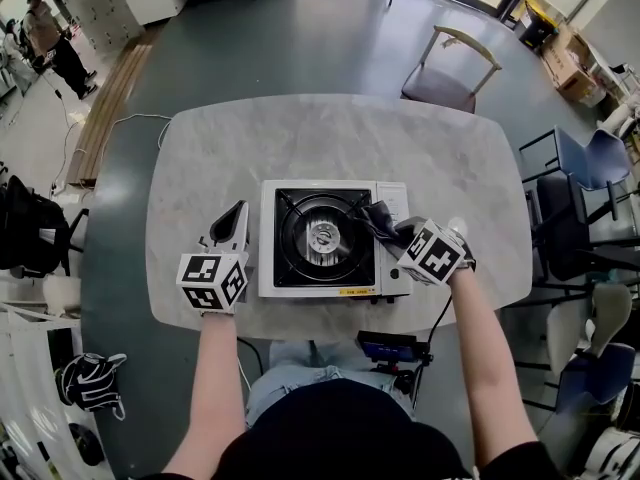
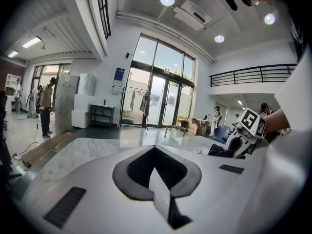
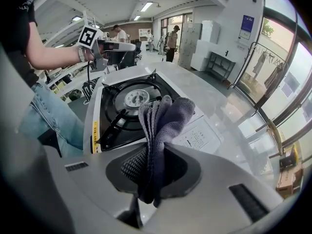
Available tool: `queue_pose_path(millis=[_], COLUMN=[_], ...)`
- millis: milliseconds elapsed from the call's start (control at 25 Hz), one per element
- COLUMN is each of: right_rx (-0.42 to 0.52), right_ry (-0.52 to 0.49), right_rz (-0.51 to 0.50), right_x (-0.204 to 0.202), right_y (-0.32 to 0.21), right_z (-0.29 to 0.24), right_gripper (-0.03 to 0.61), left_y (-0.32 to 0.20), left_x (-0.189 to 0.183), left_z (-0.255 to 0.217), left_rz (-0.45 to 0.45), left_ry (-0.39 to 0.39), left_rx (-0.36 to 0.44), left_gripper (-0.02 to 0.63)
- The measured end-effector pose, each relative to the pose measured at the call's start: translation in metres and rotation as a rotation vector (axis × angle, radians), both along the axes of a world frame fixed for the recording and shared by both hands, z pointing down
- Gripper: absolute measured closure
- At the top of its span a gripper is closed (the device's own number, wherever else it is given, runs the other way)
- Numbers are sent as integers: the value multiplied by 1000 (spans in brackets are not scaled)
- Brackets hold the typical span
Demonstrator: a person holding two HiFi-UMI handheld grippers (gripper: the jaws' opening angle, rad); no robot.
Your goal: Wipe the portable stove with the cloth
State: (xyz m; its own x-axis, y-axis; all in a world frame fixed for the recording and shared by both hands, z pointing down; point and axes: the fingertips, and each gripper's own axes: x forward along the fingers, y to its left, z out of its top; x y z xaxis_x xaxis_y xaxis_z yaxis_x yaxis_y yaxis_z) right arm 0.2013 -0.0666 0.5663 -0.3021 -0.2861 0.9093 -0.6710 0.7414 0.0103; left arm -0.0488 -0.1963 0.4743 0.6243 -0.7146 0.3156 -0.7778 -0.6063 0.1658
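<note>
- Right gripper (image 3: 156, 165): my jaws are clamped on the cloth (image 3: 161, 123). The ribbed black pads press it from both sides.
- Cloth: grey-purple, soft nap, bunched into vertical folds. It sticks out past the jaw tips.
- From the head view the cloth (image 1: 378, 218) sits over the stove's right side, at the edge between the black top and the white cover. I can't tell if it touches.
- Left gripper (image 2: 157, 182): jaws together, nothing between them. It sits just left of the stove with its tips (image 1: 233, 220) pointing away from me.
- Stove (image 1: 268, 260): white box body with a square black top. It has a round burner with a metal centre, black pan supports and a yellow label strip on the front edge.
- In the right gripper view the stove (image 3: 113, 112) looks glossy, and the white cover beside the burner carries small print.
- Table (image 1: 200, 158): pale grey marble pattern, smooth, rounded corners. The stove stands near my edge, about centred.
- Room: dark glossy floor (image 1: 300, 28) and a chair (image 1: 450, 68) beyond the table.
- Tall glass doors (image 2: 161, 99) at the far end, and a person (image 1: 50, 38) standing far left.
</note>
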Motion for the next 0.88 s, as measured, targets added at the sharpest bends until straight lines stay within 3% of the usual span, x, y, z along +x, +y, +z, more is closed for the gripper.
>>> queue_pose_path(millis=[880], right_rx=[-18], right_ry=[-31], right_rz=[69], right_x=[-17], right_y=[64], right_z=[0], right_gripper=[512], left_y=[16], left_x=[-3], left_z=[14], left_rz=[27], left_ry=[11], left_rx=[-37], left_gripper=[606])
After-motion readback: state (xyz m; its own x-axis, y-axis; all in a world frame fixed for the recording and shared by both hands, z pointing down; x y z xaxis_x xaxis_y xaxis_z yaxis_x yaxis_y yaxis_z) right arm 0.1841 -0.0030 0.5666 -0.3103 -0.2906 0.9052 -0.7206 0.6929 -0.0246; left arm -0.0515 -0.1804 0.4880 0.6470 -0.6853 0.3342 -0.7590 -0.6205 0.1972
